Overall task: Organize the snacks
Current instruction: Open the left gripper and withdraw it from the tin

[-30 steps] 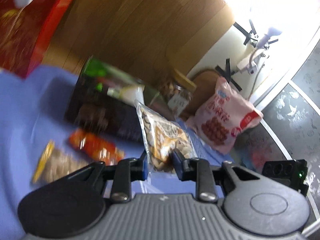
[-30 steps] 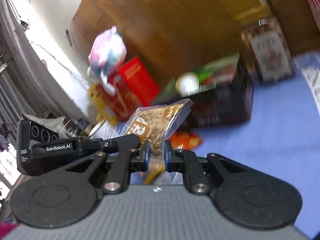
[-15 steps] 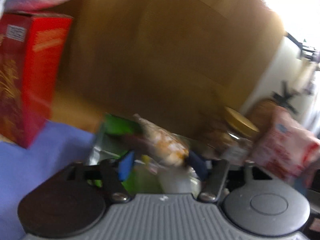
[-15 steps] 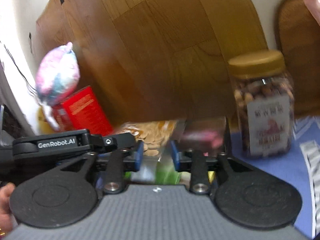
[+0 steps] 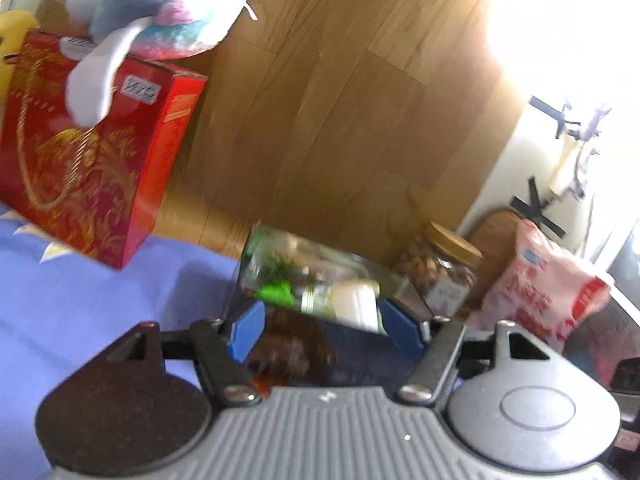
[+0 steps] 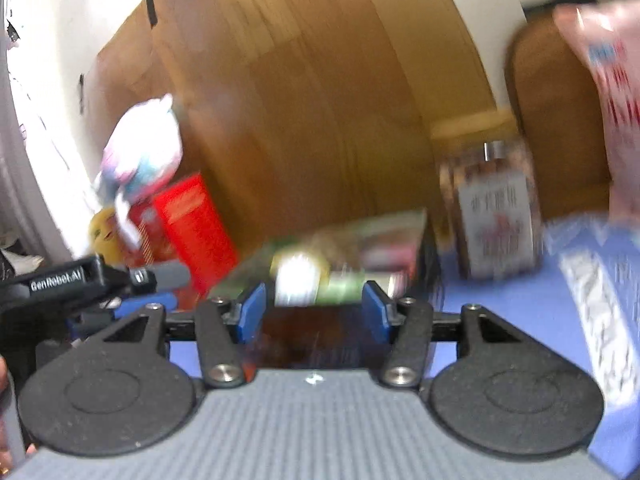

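Both grippers, left gripper [image 5: 324,326] and right gripper [image 6: 313,314], hold their blue fingers apart, gripping nothing. Just beyond them a dark snack box [image 5: 320,280] lies on the purple cloth [image 5: 80,300]. Behind it stand a nut jar [image 5: 440,276] and a red box [image 5: 88,152].

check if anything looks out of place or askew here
A pastel plush toy sits on top of the red gift box, odd among snacks. The pink snack bag leans slumped beside the nut jar. Nothing looks spilled.
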`<state>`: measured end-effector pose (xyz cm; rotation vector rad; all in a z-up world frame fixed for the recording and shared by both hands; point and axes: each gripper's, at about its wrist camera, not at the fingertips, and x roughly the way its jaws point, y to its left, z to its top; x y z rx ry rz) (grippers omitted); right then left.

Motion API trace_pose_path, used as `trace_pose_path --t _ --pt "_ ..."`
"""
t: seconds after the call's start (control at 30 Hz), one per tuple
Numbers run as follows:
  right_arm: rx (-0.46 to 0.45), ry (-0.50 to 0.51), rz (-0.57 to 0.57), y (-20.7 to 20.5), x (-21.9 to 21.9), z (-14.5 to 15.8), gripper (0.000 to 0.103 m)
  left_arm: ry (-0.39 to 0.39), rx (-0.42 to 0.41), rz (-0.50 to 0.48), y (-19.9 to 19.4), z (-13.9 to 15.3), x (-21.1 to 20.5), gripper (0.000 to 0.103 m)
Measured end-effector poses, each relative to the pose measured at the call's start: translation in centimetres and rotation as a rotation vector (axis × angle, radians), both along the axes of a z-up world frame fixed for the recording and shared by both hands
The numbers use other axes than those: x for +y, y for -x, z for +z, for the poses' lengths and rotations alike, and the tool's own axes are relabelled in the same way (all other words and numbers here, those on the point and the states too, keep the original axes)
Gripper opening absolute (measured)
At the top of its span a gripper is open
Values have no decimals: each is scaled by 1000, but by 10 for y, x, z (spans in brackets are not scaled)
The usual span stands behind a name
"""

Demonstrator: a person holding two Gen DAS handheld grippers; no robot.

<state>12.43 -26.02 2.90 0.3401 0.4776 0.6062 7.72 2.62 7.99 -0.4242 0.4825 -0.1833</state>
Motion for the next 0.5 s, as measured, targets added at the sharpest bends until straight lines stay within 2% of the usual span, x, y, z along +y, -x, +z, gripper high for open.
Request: trace_pose_path --t 0.13,0.3,0.4,0.5 --pt "110 3 51 16 0 -23 57 4 6 47 24 -14 17 67" --pt "196 2 100 18 16 -33 57 115 56 167 32 -44 64 63" --pt "208 1 114 17 26 -33 57 159 72 174 31 -60 72 63" --pt "212 31 125 14 36 -35 57 138 85 140 28 -68 67 63"
